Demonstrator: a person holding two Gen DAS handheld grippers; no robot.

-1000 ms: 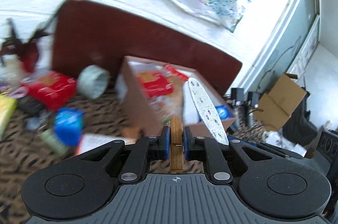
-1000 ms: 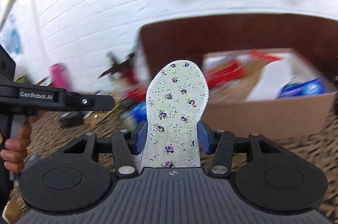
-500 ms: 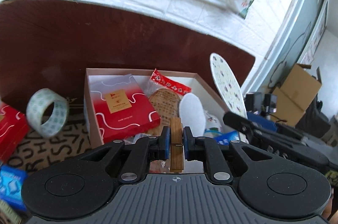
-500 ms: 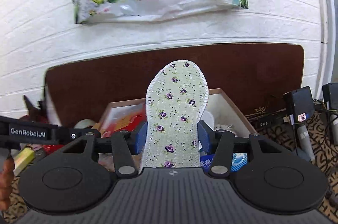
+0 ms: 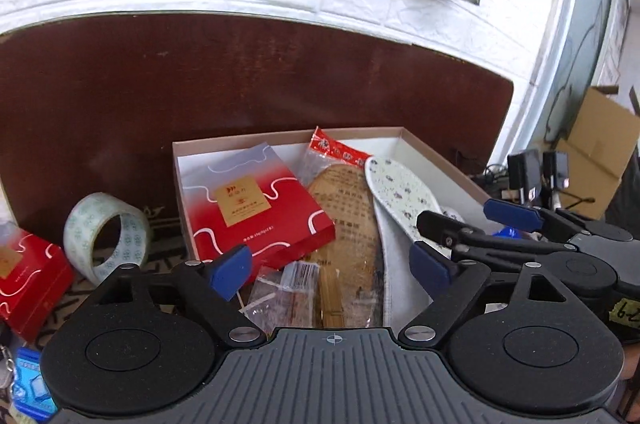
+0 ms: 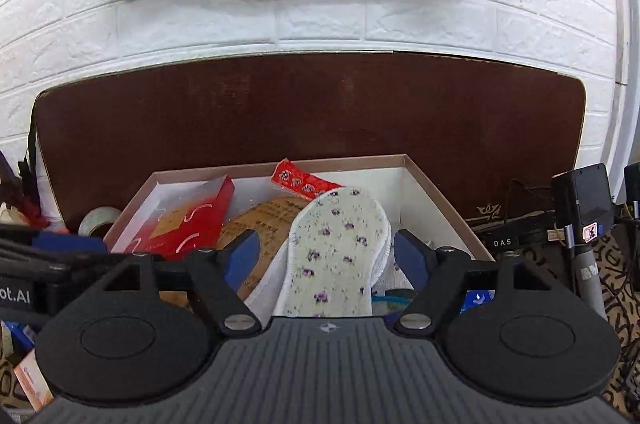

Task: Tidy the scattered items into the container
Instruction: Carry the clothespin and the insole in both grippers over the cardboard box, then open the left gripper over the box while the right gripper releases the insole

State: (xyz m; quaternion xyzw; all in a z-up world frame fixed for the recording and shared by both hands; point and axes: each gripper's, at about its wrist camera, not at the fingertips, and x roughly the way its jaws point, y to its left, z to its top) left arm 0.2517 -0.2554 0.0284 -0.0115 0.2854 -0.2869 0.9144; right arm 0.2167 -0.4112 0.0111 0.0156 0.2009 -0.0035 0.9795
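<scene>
Left gripper: the left gripper (image 5: 330, 270) is being held with its blue-padded jaws spread wide; they have just been opening, and nothing is being pressed between them. A thin light-brown wooden stick bundle (image 5: 331, 294) is lying below the gap, on the box contents, judged to have been let go there.

Right gripper: the right gripper (image 6: 325, 258) is likewise being held released, its jaws having just been opening; the white fabric insole with small purple flowers (image 6: 338, 248) is lying between the pads but is not being squeezed by them.

Task item location: the flowered insole is resting inside the shallow brown cardboard box with a white lining (image 6: 440, 200), tilted over a white insole beneath it.

Why so placed: both tools are being kept low over the box opening, apparently so that dropped items are landing inside its walls.

Box contents: a red-and-white flat carton (image 5: 256, 208), a tan printed insole in a clear wrapper (image 5: 344, 208) and a small clear packet with a barcode (image 5: 280, 292) are already being stored there.

Left outside: a roll of clear printed tape (image 5: 105, 238), a small red box (image 5: 28, 276) and a blue packet (image 5: 30, 384) are still waiting beside the box.

In the way: the two grippers are being crowded together over the box, and the piled contents are leaving little flat room.
</scene>
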